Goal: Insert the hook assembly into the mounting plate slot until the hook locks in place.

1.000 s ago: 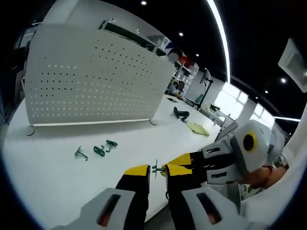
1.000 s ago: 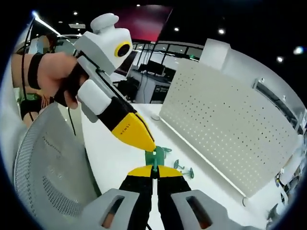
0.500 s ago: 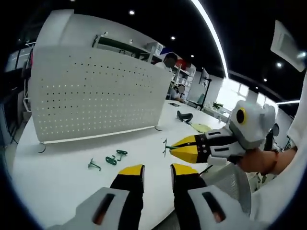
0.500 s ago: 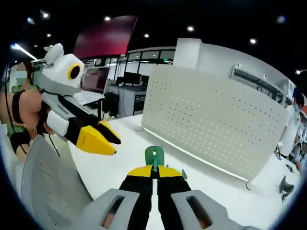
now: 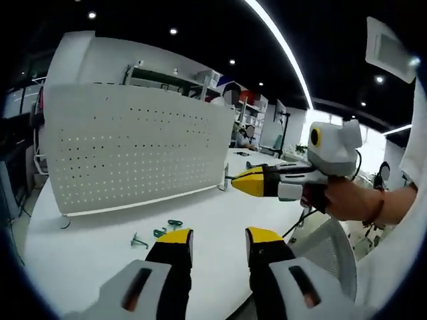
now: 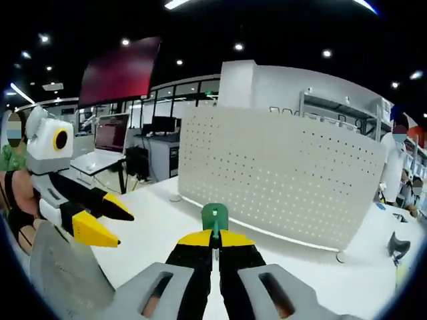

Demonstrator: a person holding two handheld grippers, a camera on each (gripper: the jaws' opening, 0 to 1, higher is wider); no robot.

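A small green hook assembly (image 6: 215, 217) stands upright between the yellow tips of my right gripper (image 6: 215, 238), which is shut on it. Behind it stands the white perforated mounting plate (image 6: 280, 180), upright on the white table (image 6: 153, 227). In the left gripper view the right gripper (image 5: 233, 179) comes in from the right, level with the mounting plate (image 5: 133, 153) and holding the hook (image 5: 228, 179) at its tip. My left gripper (image 5: 219, 237) is open with nothing between its fingers; it also appears low on the left as the left gripper (image 6: 110, 223).
Loose green hooks (image 5: 139, 240) (image 5: 170, 227) lie on the table in front of the plate. A grey mesh chair back (image 5: 327, 247) sits at the table's near edge. A dark object (image 6: 398, 243) rests past the plate's right end. Office desks and monitors fill the background.
My right gripper has carried the hook up and away from between the left jaws, towards the plate. The left gripper has dropped back and stays open.
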